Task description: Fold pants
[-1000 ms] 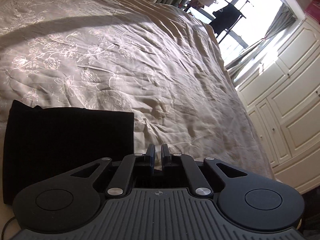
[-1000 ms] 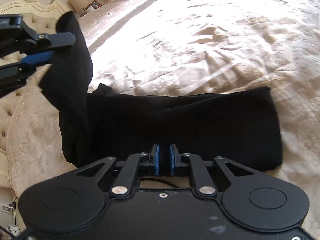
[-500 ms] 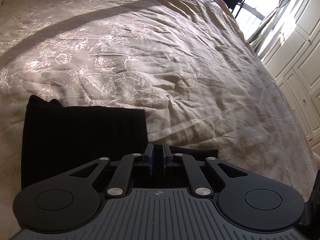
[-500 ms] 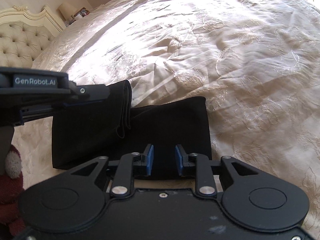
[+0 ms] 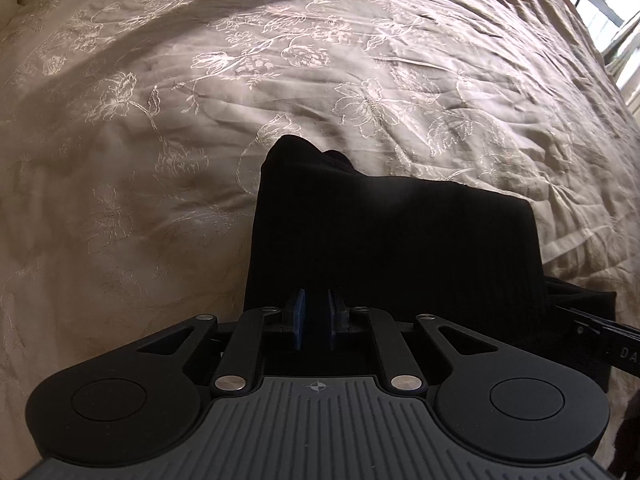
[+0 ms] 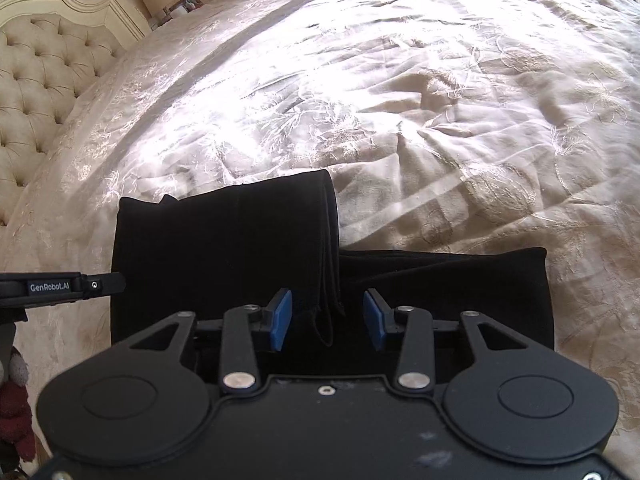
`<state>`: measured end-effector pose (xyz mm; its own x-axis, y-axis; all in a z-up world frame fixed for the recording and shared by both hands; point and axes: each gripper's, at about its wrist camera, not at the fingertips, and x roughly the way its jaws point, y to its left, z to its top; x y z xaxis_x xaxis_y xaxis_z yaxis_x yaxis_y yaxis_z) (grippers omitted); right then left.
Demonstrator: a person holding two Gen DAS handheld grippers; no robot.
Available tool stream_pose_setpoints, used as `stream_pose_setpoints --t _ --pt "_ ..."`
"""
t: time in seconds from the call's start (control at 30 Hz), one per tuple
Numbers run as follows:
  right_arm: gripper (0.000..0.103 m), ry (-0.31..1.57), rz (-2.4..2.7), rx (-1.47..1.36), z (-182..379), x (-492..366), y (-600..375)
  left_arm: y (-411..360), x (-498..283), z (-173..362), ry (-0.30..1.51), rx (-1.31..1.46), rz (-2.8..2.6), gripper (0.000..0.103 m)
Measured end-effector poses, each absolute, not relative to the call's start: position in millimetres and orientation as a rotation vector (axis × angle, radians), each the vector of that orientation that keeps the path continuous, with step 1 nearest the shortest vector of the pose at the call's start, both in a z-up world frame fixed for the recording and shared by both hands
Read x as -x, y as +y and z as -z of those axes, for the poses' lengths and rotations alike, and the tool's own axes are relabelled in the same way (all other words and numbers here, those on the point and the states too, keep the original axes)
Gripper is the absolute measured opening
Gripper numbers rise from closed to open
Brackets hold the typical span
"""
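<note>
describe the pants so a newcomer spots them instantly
A wide bed under a cream embroidered bedspread fills the view. Near its front edge lie black ribbed pants, partly folded over themselves. They are the only dark thing on the pale cloth.

The black pants [image 6: 224, 256] lie folded on the embroidered cream bedspread [image 6: 400, 80], near its front edge. An upper folded layer covers the left part, its stacked edges running down the middle; a lower layer sticks out to the right. A small bump of fabric pokes up at the far-left corner.
</note>
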<state>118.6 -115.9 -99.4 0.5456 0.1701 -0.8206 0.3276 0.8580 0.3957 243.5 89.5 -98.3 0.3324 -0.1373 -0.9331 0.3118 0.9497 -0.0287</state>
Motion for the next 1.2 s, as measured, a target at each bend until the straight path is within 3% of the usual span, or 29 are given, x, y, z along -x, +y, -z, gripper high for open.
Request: stream_pose_setpoints --t 0.47,0.53,0.57,0.6,0.93,1.0,1.2 --pt "0.051 1.074 0.152 -0.622 130 -149 -101 104 -262 109 1.274 -0.128 0.391 0.011" --pt "0.043 1.082 0.155 -0.619 130 -152 -101 108 -262 104 1.267 -0.091 0.390 0.011" --pt "0.022 1.075 0.152 -0.609 127 -151 -101 110 -262 101 1.261 -0.076 0.387 0.012" --pt "0.011 1.064 0.137 -0.616 123 -150 -101 112 -260 98 1.253 -0.065 0.383 0.012" --pt "0.009 0.859 0.093 -0.562 21 -84 -100 111 -245 61 1.148 0.024 0.394 0.014" --pt "0.009 0.875 0.185 -0.539 23 -64 -111 102 -245 65 1.158 0.010 0.408 0.024" --pt "0.009 1.048 0.323 -0.500 80 -51 -141 64 -246 85 1.196 -0.069 0.460 0.024"
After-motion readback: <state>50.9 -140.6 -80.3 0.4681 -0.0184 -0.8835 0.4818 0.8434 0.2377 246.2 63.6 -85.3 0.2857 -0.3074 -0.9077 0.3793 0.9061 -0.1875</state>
